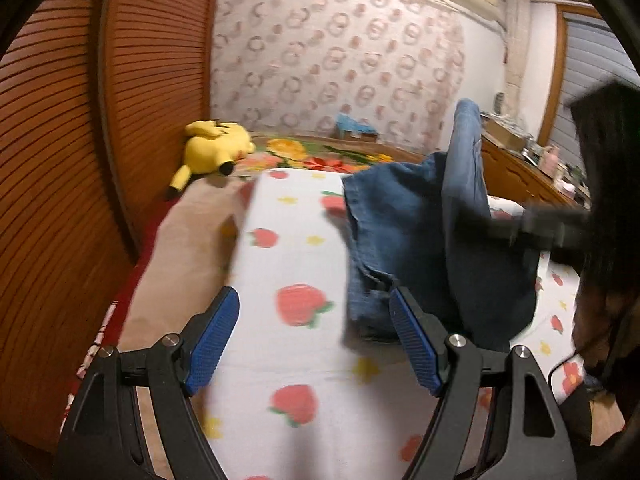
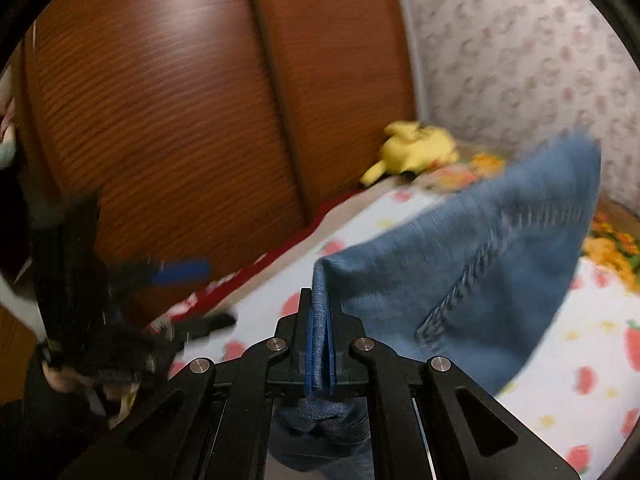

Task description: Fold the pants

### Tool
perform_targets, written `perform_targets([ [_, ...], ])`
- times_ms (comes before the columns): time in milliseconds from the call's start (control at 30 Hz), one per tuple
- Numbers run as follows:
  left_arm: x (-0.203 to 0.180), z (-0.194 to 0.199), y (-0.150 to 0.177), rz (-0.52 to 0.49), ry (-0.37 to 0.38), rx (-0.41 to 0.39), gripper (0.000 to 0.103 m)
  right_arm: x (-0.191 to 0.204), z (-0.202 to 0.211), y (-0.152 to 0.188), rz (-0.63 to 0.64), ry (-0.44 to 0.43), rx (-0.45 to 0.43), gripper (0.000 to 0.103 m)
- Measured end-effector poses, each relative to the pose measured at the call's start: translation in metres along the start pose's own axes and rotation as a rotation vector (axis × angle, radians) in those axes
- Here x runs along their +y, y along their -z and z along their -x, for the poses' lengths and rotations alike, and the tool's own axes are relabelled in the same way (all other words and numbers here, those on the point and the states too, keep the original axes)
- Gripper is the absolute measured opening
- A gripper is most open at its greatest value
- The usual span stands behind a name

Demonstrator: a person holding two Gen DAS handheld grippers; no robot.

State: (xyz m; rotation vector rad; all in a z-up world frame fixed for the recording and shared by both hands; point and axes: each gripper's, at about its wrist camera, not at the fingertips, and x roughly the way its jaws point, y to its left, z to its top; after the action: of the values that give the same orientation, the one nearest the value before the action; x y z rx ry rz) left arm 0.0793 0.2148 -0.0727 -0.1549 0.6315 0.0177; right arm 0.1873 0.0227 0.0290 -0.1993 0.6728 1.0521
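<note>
The blue denim pants (image 1: 420, 240) are bunched on the right part of a white strawberry-print sheet (image 1: 296, 240), with one part lifted up. My left gripper (image 1: 316, 320) is open and empty, just above the sheet, its right finger close to the denim's near edge. My right gripper (image 2: 318, 320) is shut on a fold of the pants (image 2: 460, 280) and holds the cloth raised above the bed. The right gripper shows blurred at the right of the left wrist view (image 1: 552, 228). The left gripper shows blurred in the right wrist view (image 2: 180, 272).
A yellow plush toy (image 1: 216, 148) lies at the bed's far left by the wooden slatted doors (image 1: 80, 160). A floral blanket (image 1: 320, 156) covers the far end. A wooden counter with small items (image 1: 532, 164) runs along the right. Patterned wallpaper (image 1: 340, 52) is behind.
</note>
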Motion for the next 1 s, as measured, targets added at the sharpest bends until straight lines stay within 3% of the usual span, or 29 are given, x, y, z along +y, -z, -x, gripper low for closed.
perform_targets([
  [100, 0.006, -0.001, -0.001, 0.018, -0.017, -0.003, 0.078, -0.002, -0.03, 0.021, -0.005, -0.024, 0.091, 0.005],
  [200, 0.008, -0.001, 0.0, 0.026, -0.02, -0.008, 0.078, -0.011, -0.035, 0.03, -0.012, -0.026, 0.105, 0.009],
  [267, 0.009, -0.002, -0.001, 0.028, -0.018, -0.008, 0.078, -0.013, -0.027, 0.027, -0.022, -0.039, 0.097, 0.028],
  [333, 0.006, -0.004, -0.005, 0.03, -0.01, -0.011, 0.078, -0.01, -0.018, 0.025, -0.013, -0.033, 0.08, 0.038],
  [567, -0.02, -0.003, -0.017, 0.004, 0.023, -0.036, 0.078, -0.022, 0.046, 0.036, -0.007, 0.049, -0.077, 0.041],
  [633, -0.03, -0.002, -0.019, -0.01, 0.036, -0.039, 0.078, -0.037, 0.039, 0.042, -0.05, 0.065, -0.033, 0.041],
  [833, -0.059, -0.008, -0.02, -0.06, 0.104, -0.025, 0.078, -0.075, 0.039, 0.042, -0.106, 0.198, -0.076, 0.041],
  [967, -0.067, -0.037, -0.02, -0.078, 0.129, 0.04, 0.077, -0.102, 0.015, 0.031, -0.131, 0.213, -0.047, 0.059],
  [1000, -0.066, -0.046, -0.019, -0.07, 0.141, 0.065, 0.07, -0.111, 0.007, 0.025, -0.141, 0.208, -0.04, 0.059],
])
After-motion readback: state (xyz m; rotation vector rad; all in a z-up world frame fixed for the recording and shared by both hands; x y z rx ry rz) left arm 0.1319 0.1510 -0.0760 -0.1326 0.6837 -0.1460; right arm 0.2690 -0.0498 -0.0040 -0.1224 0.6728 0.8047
